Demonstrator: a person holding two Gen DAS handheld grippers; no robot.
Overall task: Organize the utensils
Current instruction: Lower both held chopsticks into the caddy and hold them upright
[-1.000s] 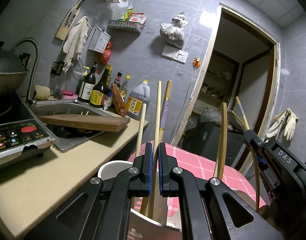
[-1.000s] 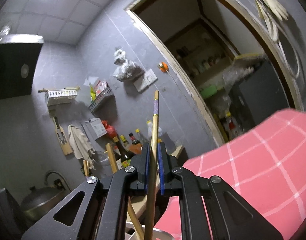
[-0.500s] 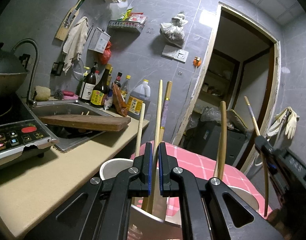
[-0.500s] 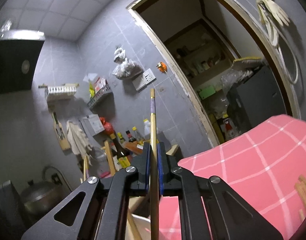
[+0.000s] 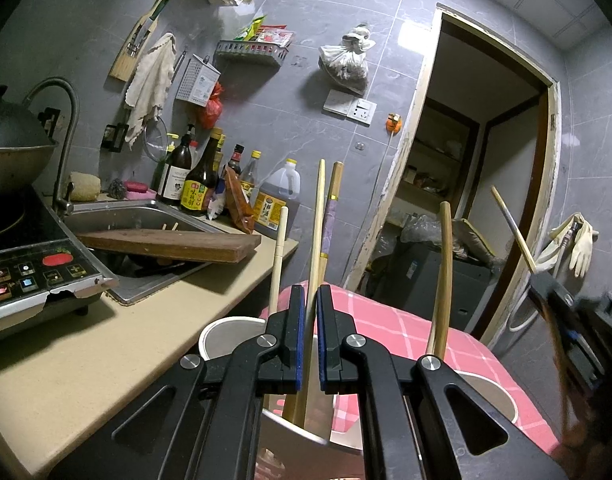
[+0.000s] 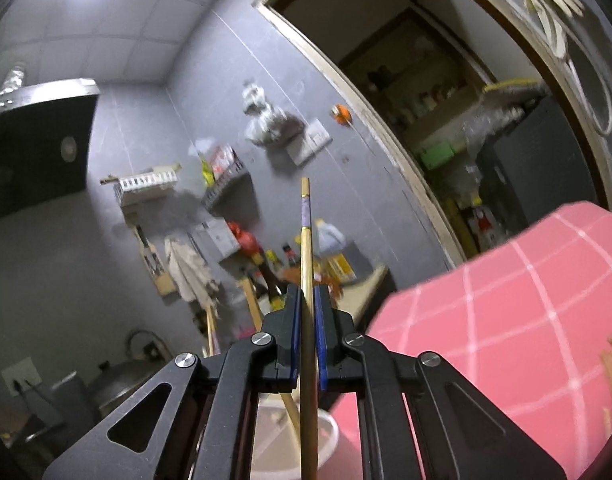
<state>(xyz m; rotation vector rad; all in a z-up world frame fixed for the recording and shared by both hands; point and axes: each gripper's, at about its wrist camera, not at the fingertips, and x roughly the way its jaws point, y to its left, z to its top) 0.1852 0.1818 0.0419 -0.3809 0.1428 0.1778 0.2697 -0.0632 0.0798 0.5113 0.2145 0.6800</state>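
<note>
A pink checked cloth [image 5: 389, 326] covers the table beside the tan worktop [image 5: 86, 364], where my two white cups [image 5: 234, 334] stand. My left tongs [image 5: 309, 312] sit nearly together around a pale chopstick [image 5: 315, 240] rising from the nearer cup; whether they pinch it, I cannot tell. My right tongs [image 6: 307, 308] are clamped on one purple-banded chopstick [image 6: 306, 248] above a cup. Five sticks show in the left view. The risk, as I judge it: tilted sticks crossing mine could jam its entry, or a knock could tip the light cup.
</note>
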